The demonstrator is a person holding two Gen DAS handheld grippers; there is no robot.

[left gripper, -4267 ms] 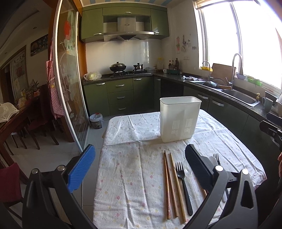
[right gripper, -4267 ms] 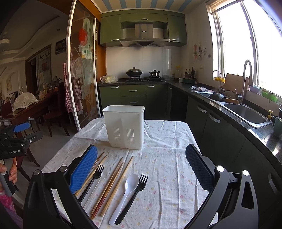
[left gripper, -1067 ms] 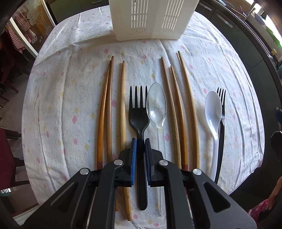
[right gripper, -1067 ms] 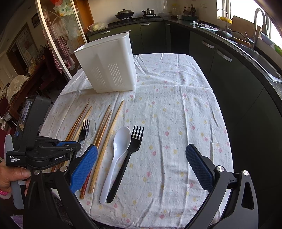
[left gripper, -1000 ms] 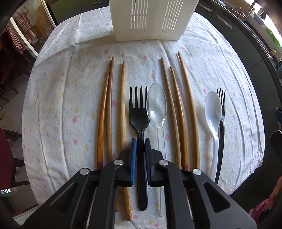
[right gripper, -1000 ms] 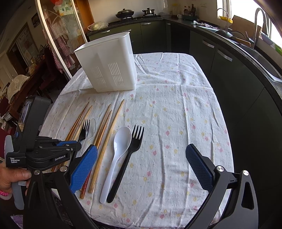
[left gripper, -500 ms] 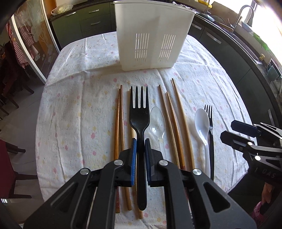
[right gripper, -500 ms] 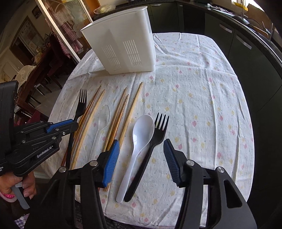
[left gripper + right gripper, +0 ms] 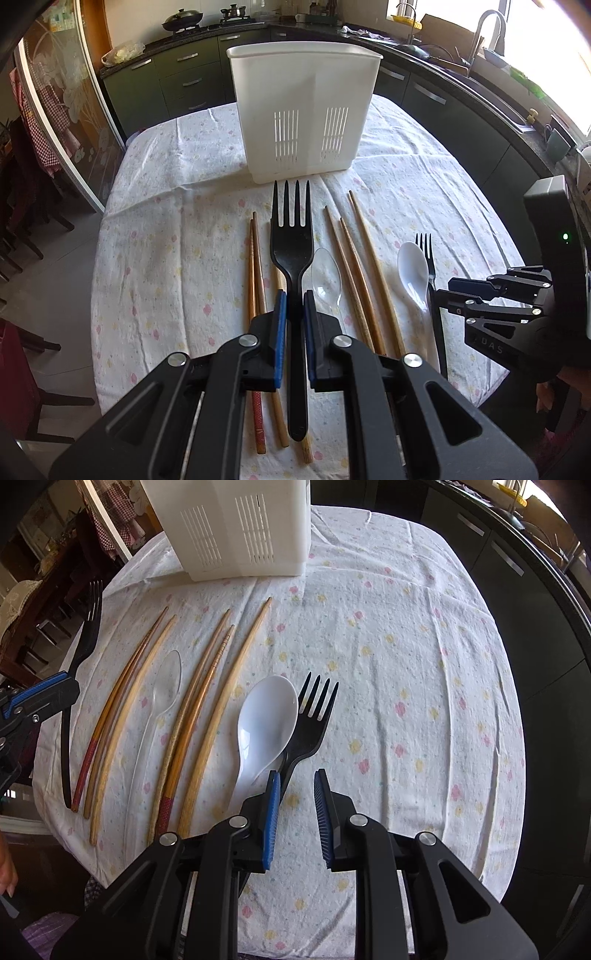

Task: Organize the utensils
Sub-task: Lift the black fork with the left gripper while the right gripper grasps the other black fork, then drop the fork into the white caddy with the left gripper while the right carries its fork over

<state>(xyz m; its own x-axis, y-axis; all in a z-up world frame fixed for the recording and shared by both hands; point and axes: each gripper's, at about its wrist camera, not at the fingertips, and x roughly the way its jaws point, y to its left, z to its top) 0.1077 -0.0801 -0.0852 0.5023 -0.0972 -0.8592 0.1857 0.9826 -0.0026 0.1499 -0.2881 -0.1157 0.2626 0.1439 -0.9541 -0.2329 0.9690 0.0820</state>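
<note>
My left gripper (image 9: 292,306) is shut on the handle of a large black fork (image 9: 291,240) and holds it above the cloth, tines toward the white slotted container (image 9: 304,110). My right gripper (image 9: 295,794) points down over the table's near right part, its jaws closing with only cloth showing between the pads. A smaller black fork (image 9: 314,716) lies just ahead, its handle running under the left pad (image 9: 272,812). A white spoon (image 9: 266,720) lies against that fork's left side. On the cloth lie a clear spoon (image 9: 325,277) and two groups of wooden chopsticks (image 9: 255,277) (image 9: 354,258).
The table wears a white flowered cloth (image 9: 406,664) and drops off close behind the utensil handles. Dark green kitchen cabinets (image 9: 184,81) and a counter with a sink (image 9: 491,92) stand behind and to the right. Chairs (image 9: 22,221) stand at the left.
The left gripper has risen with the large black fork, now off the cloth. The right gripper has come down over the small fork and white spoon, and its jaws have narrowed a lot.
</note>
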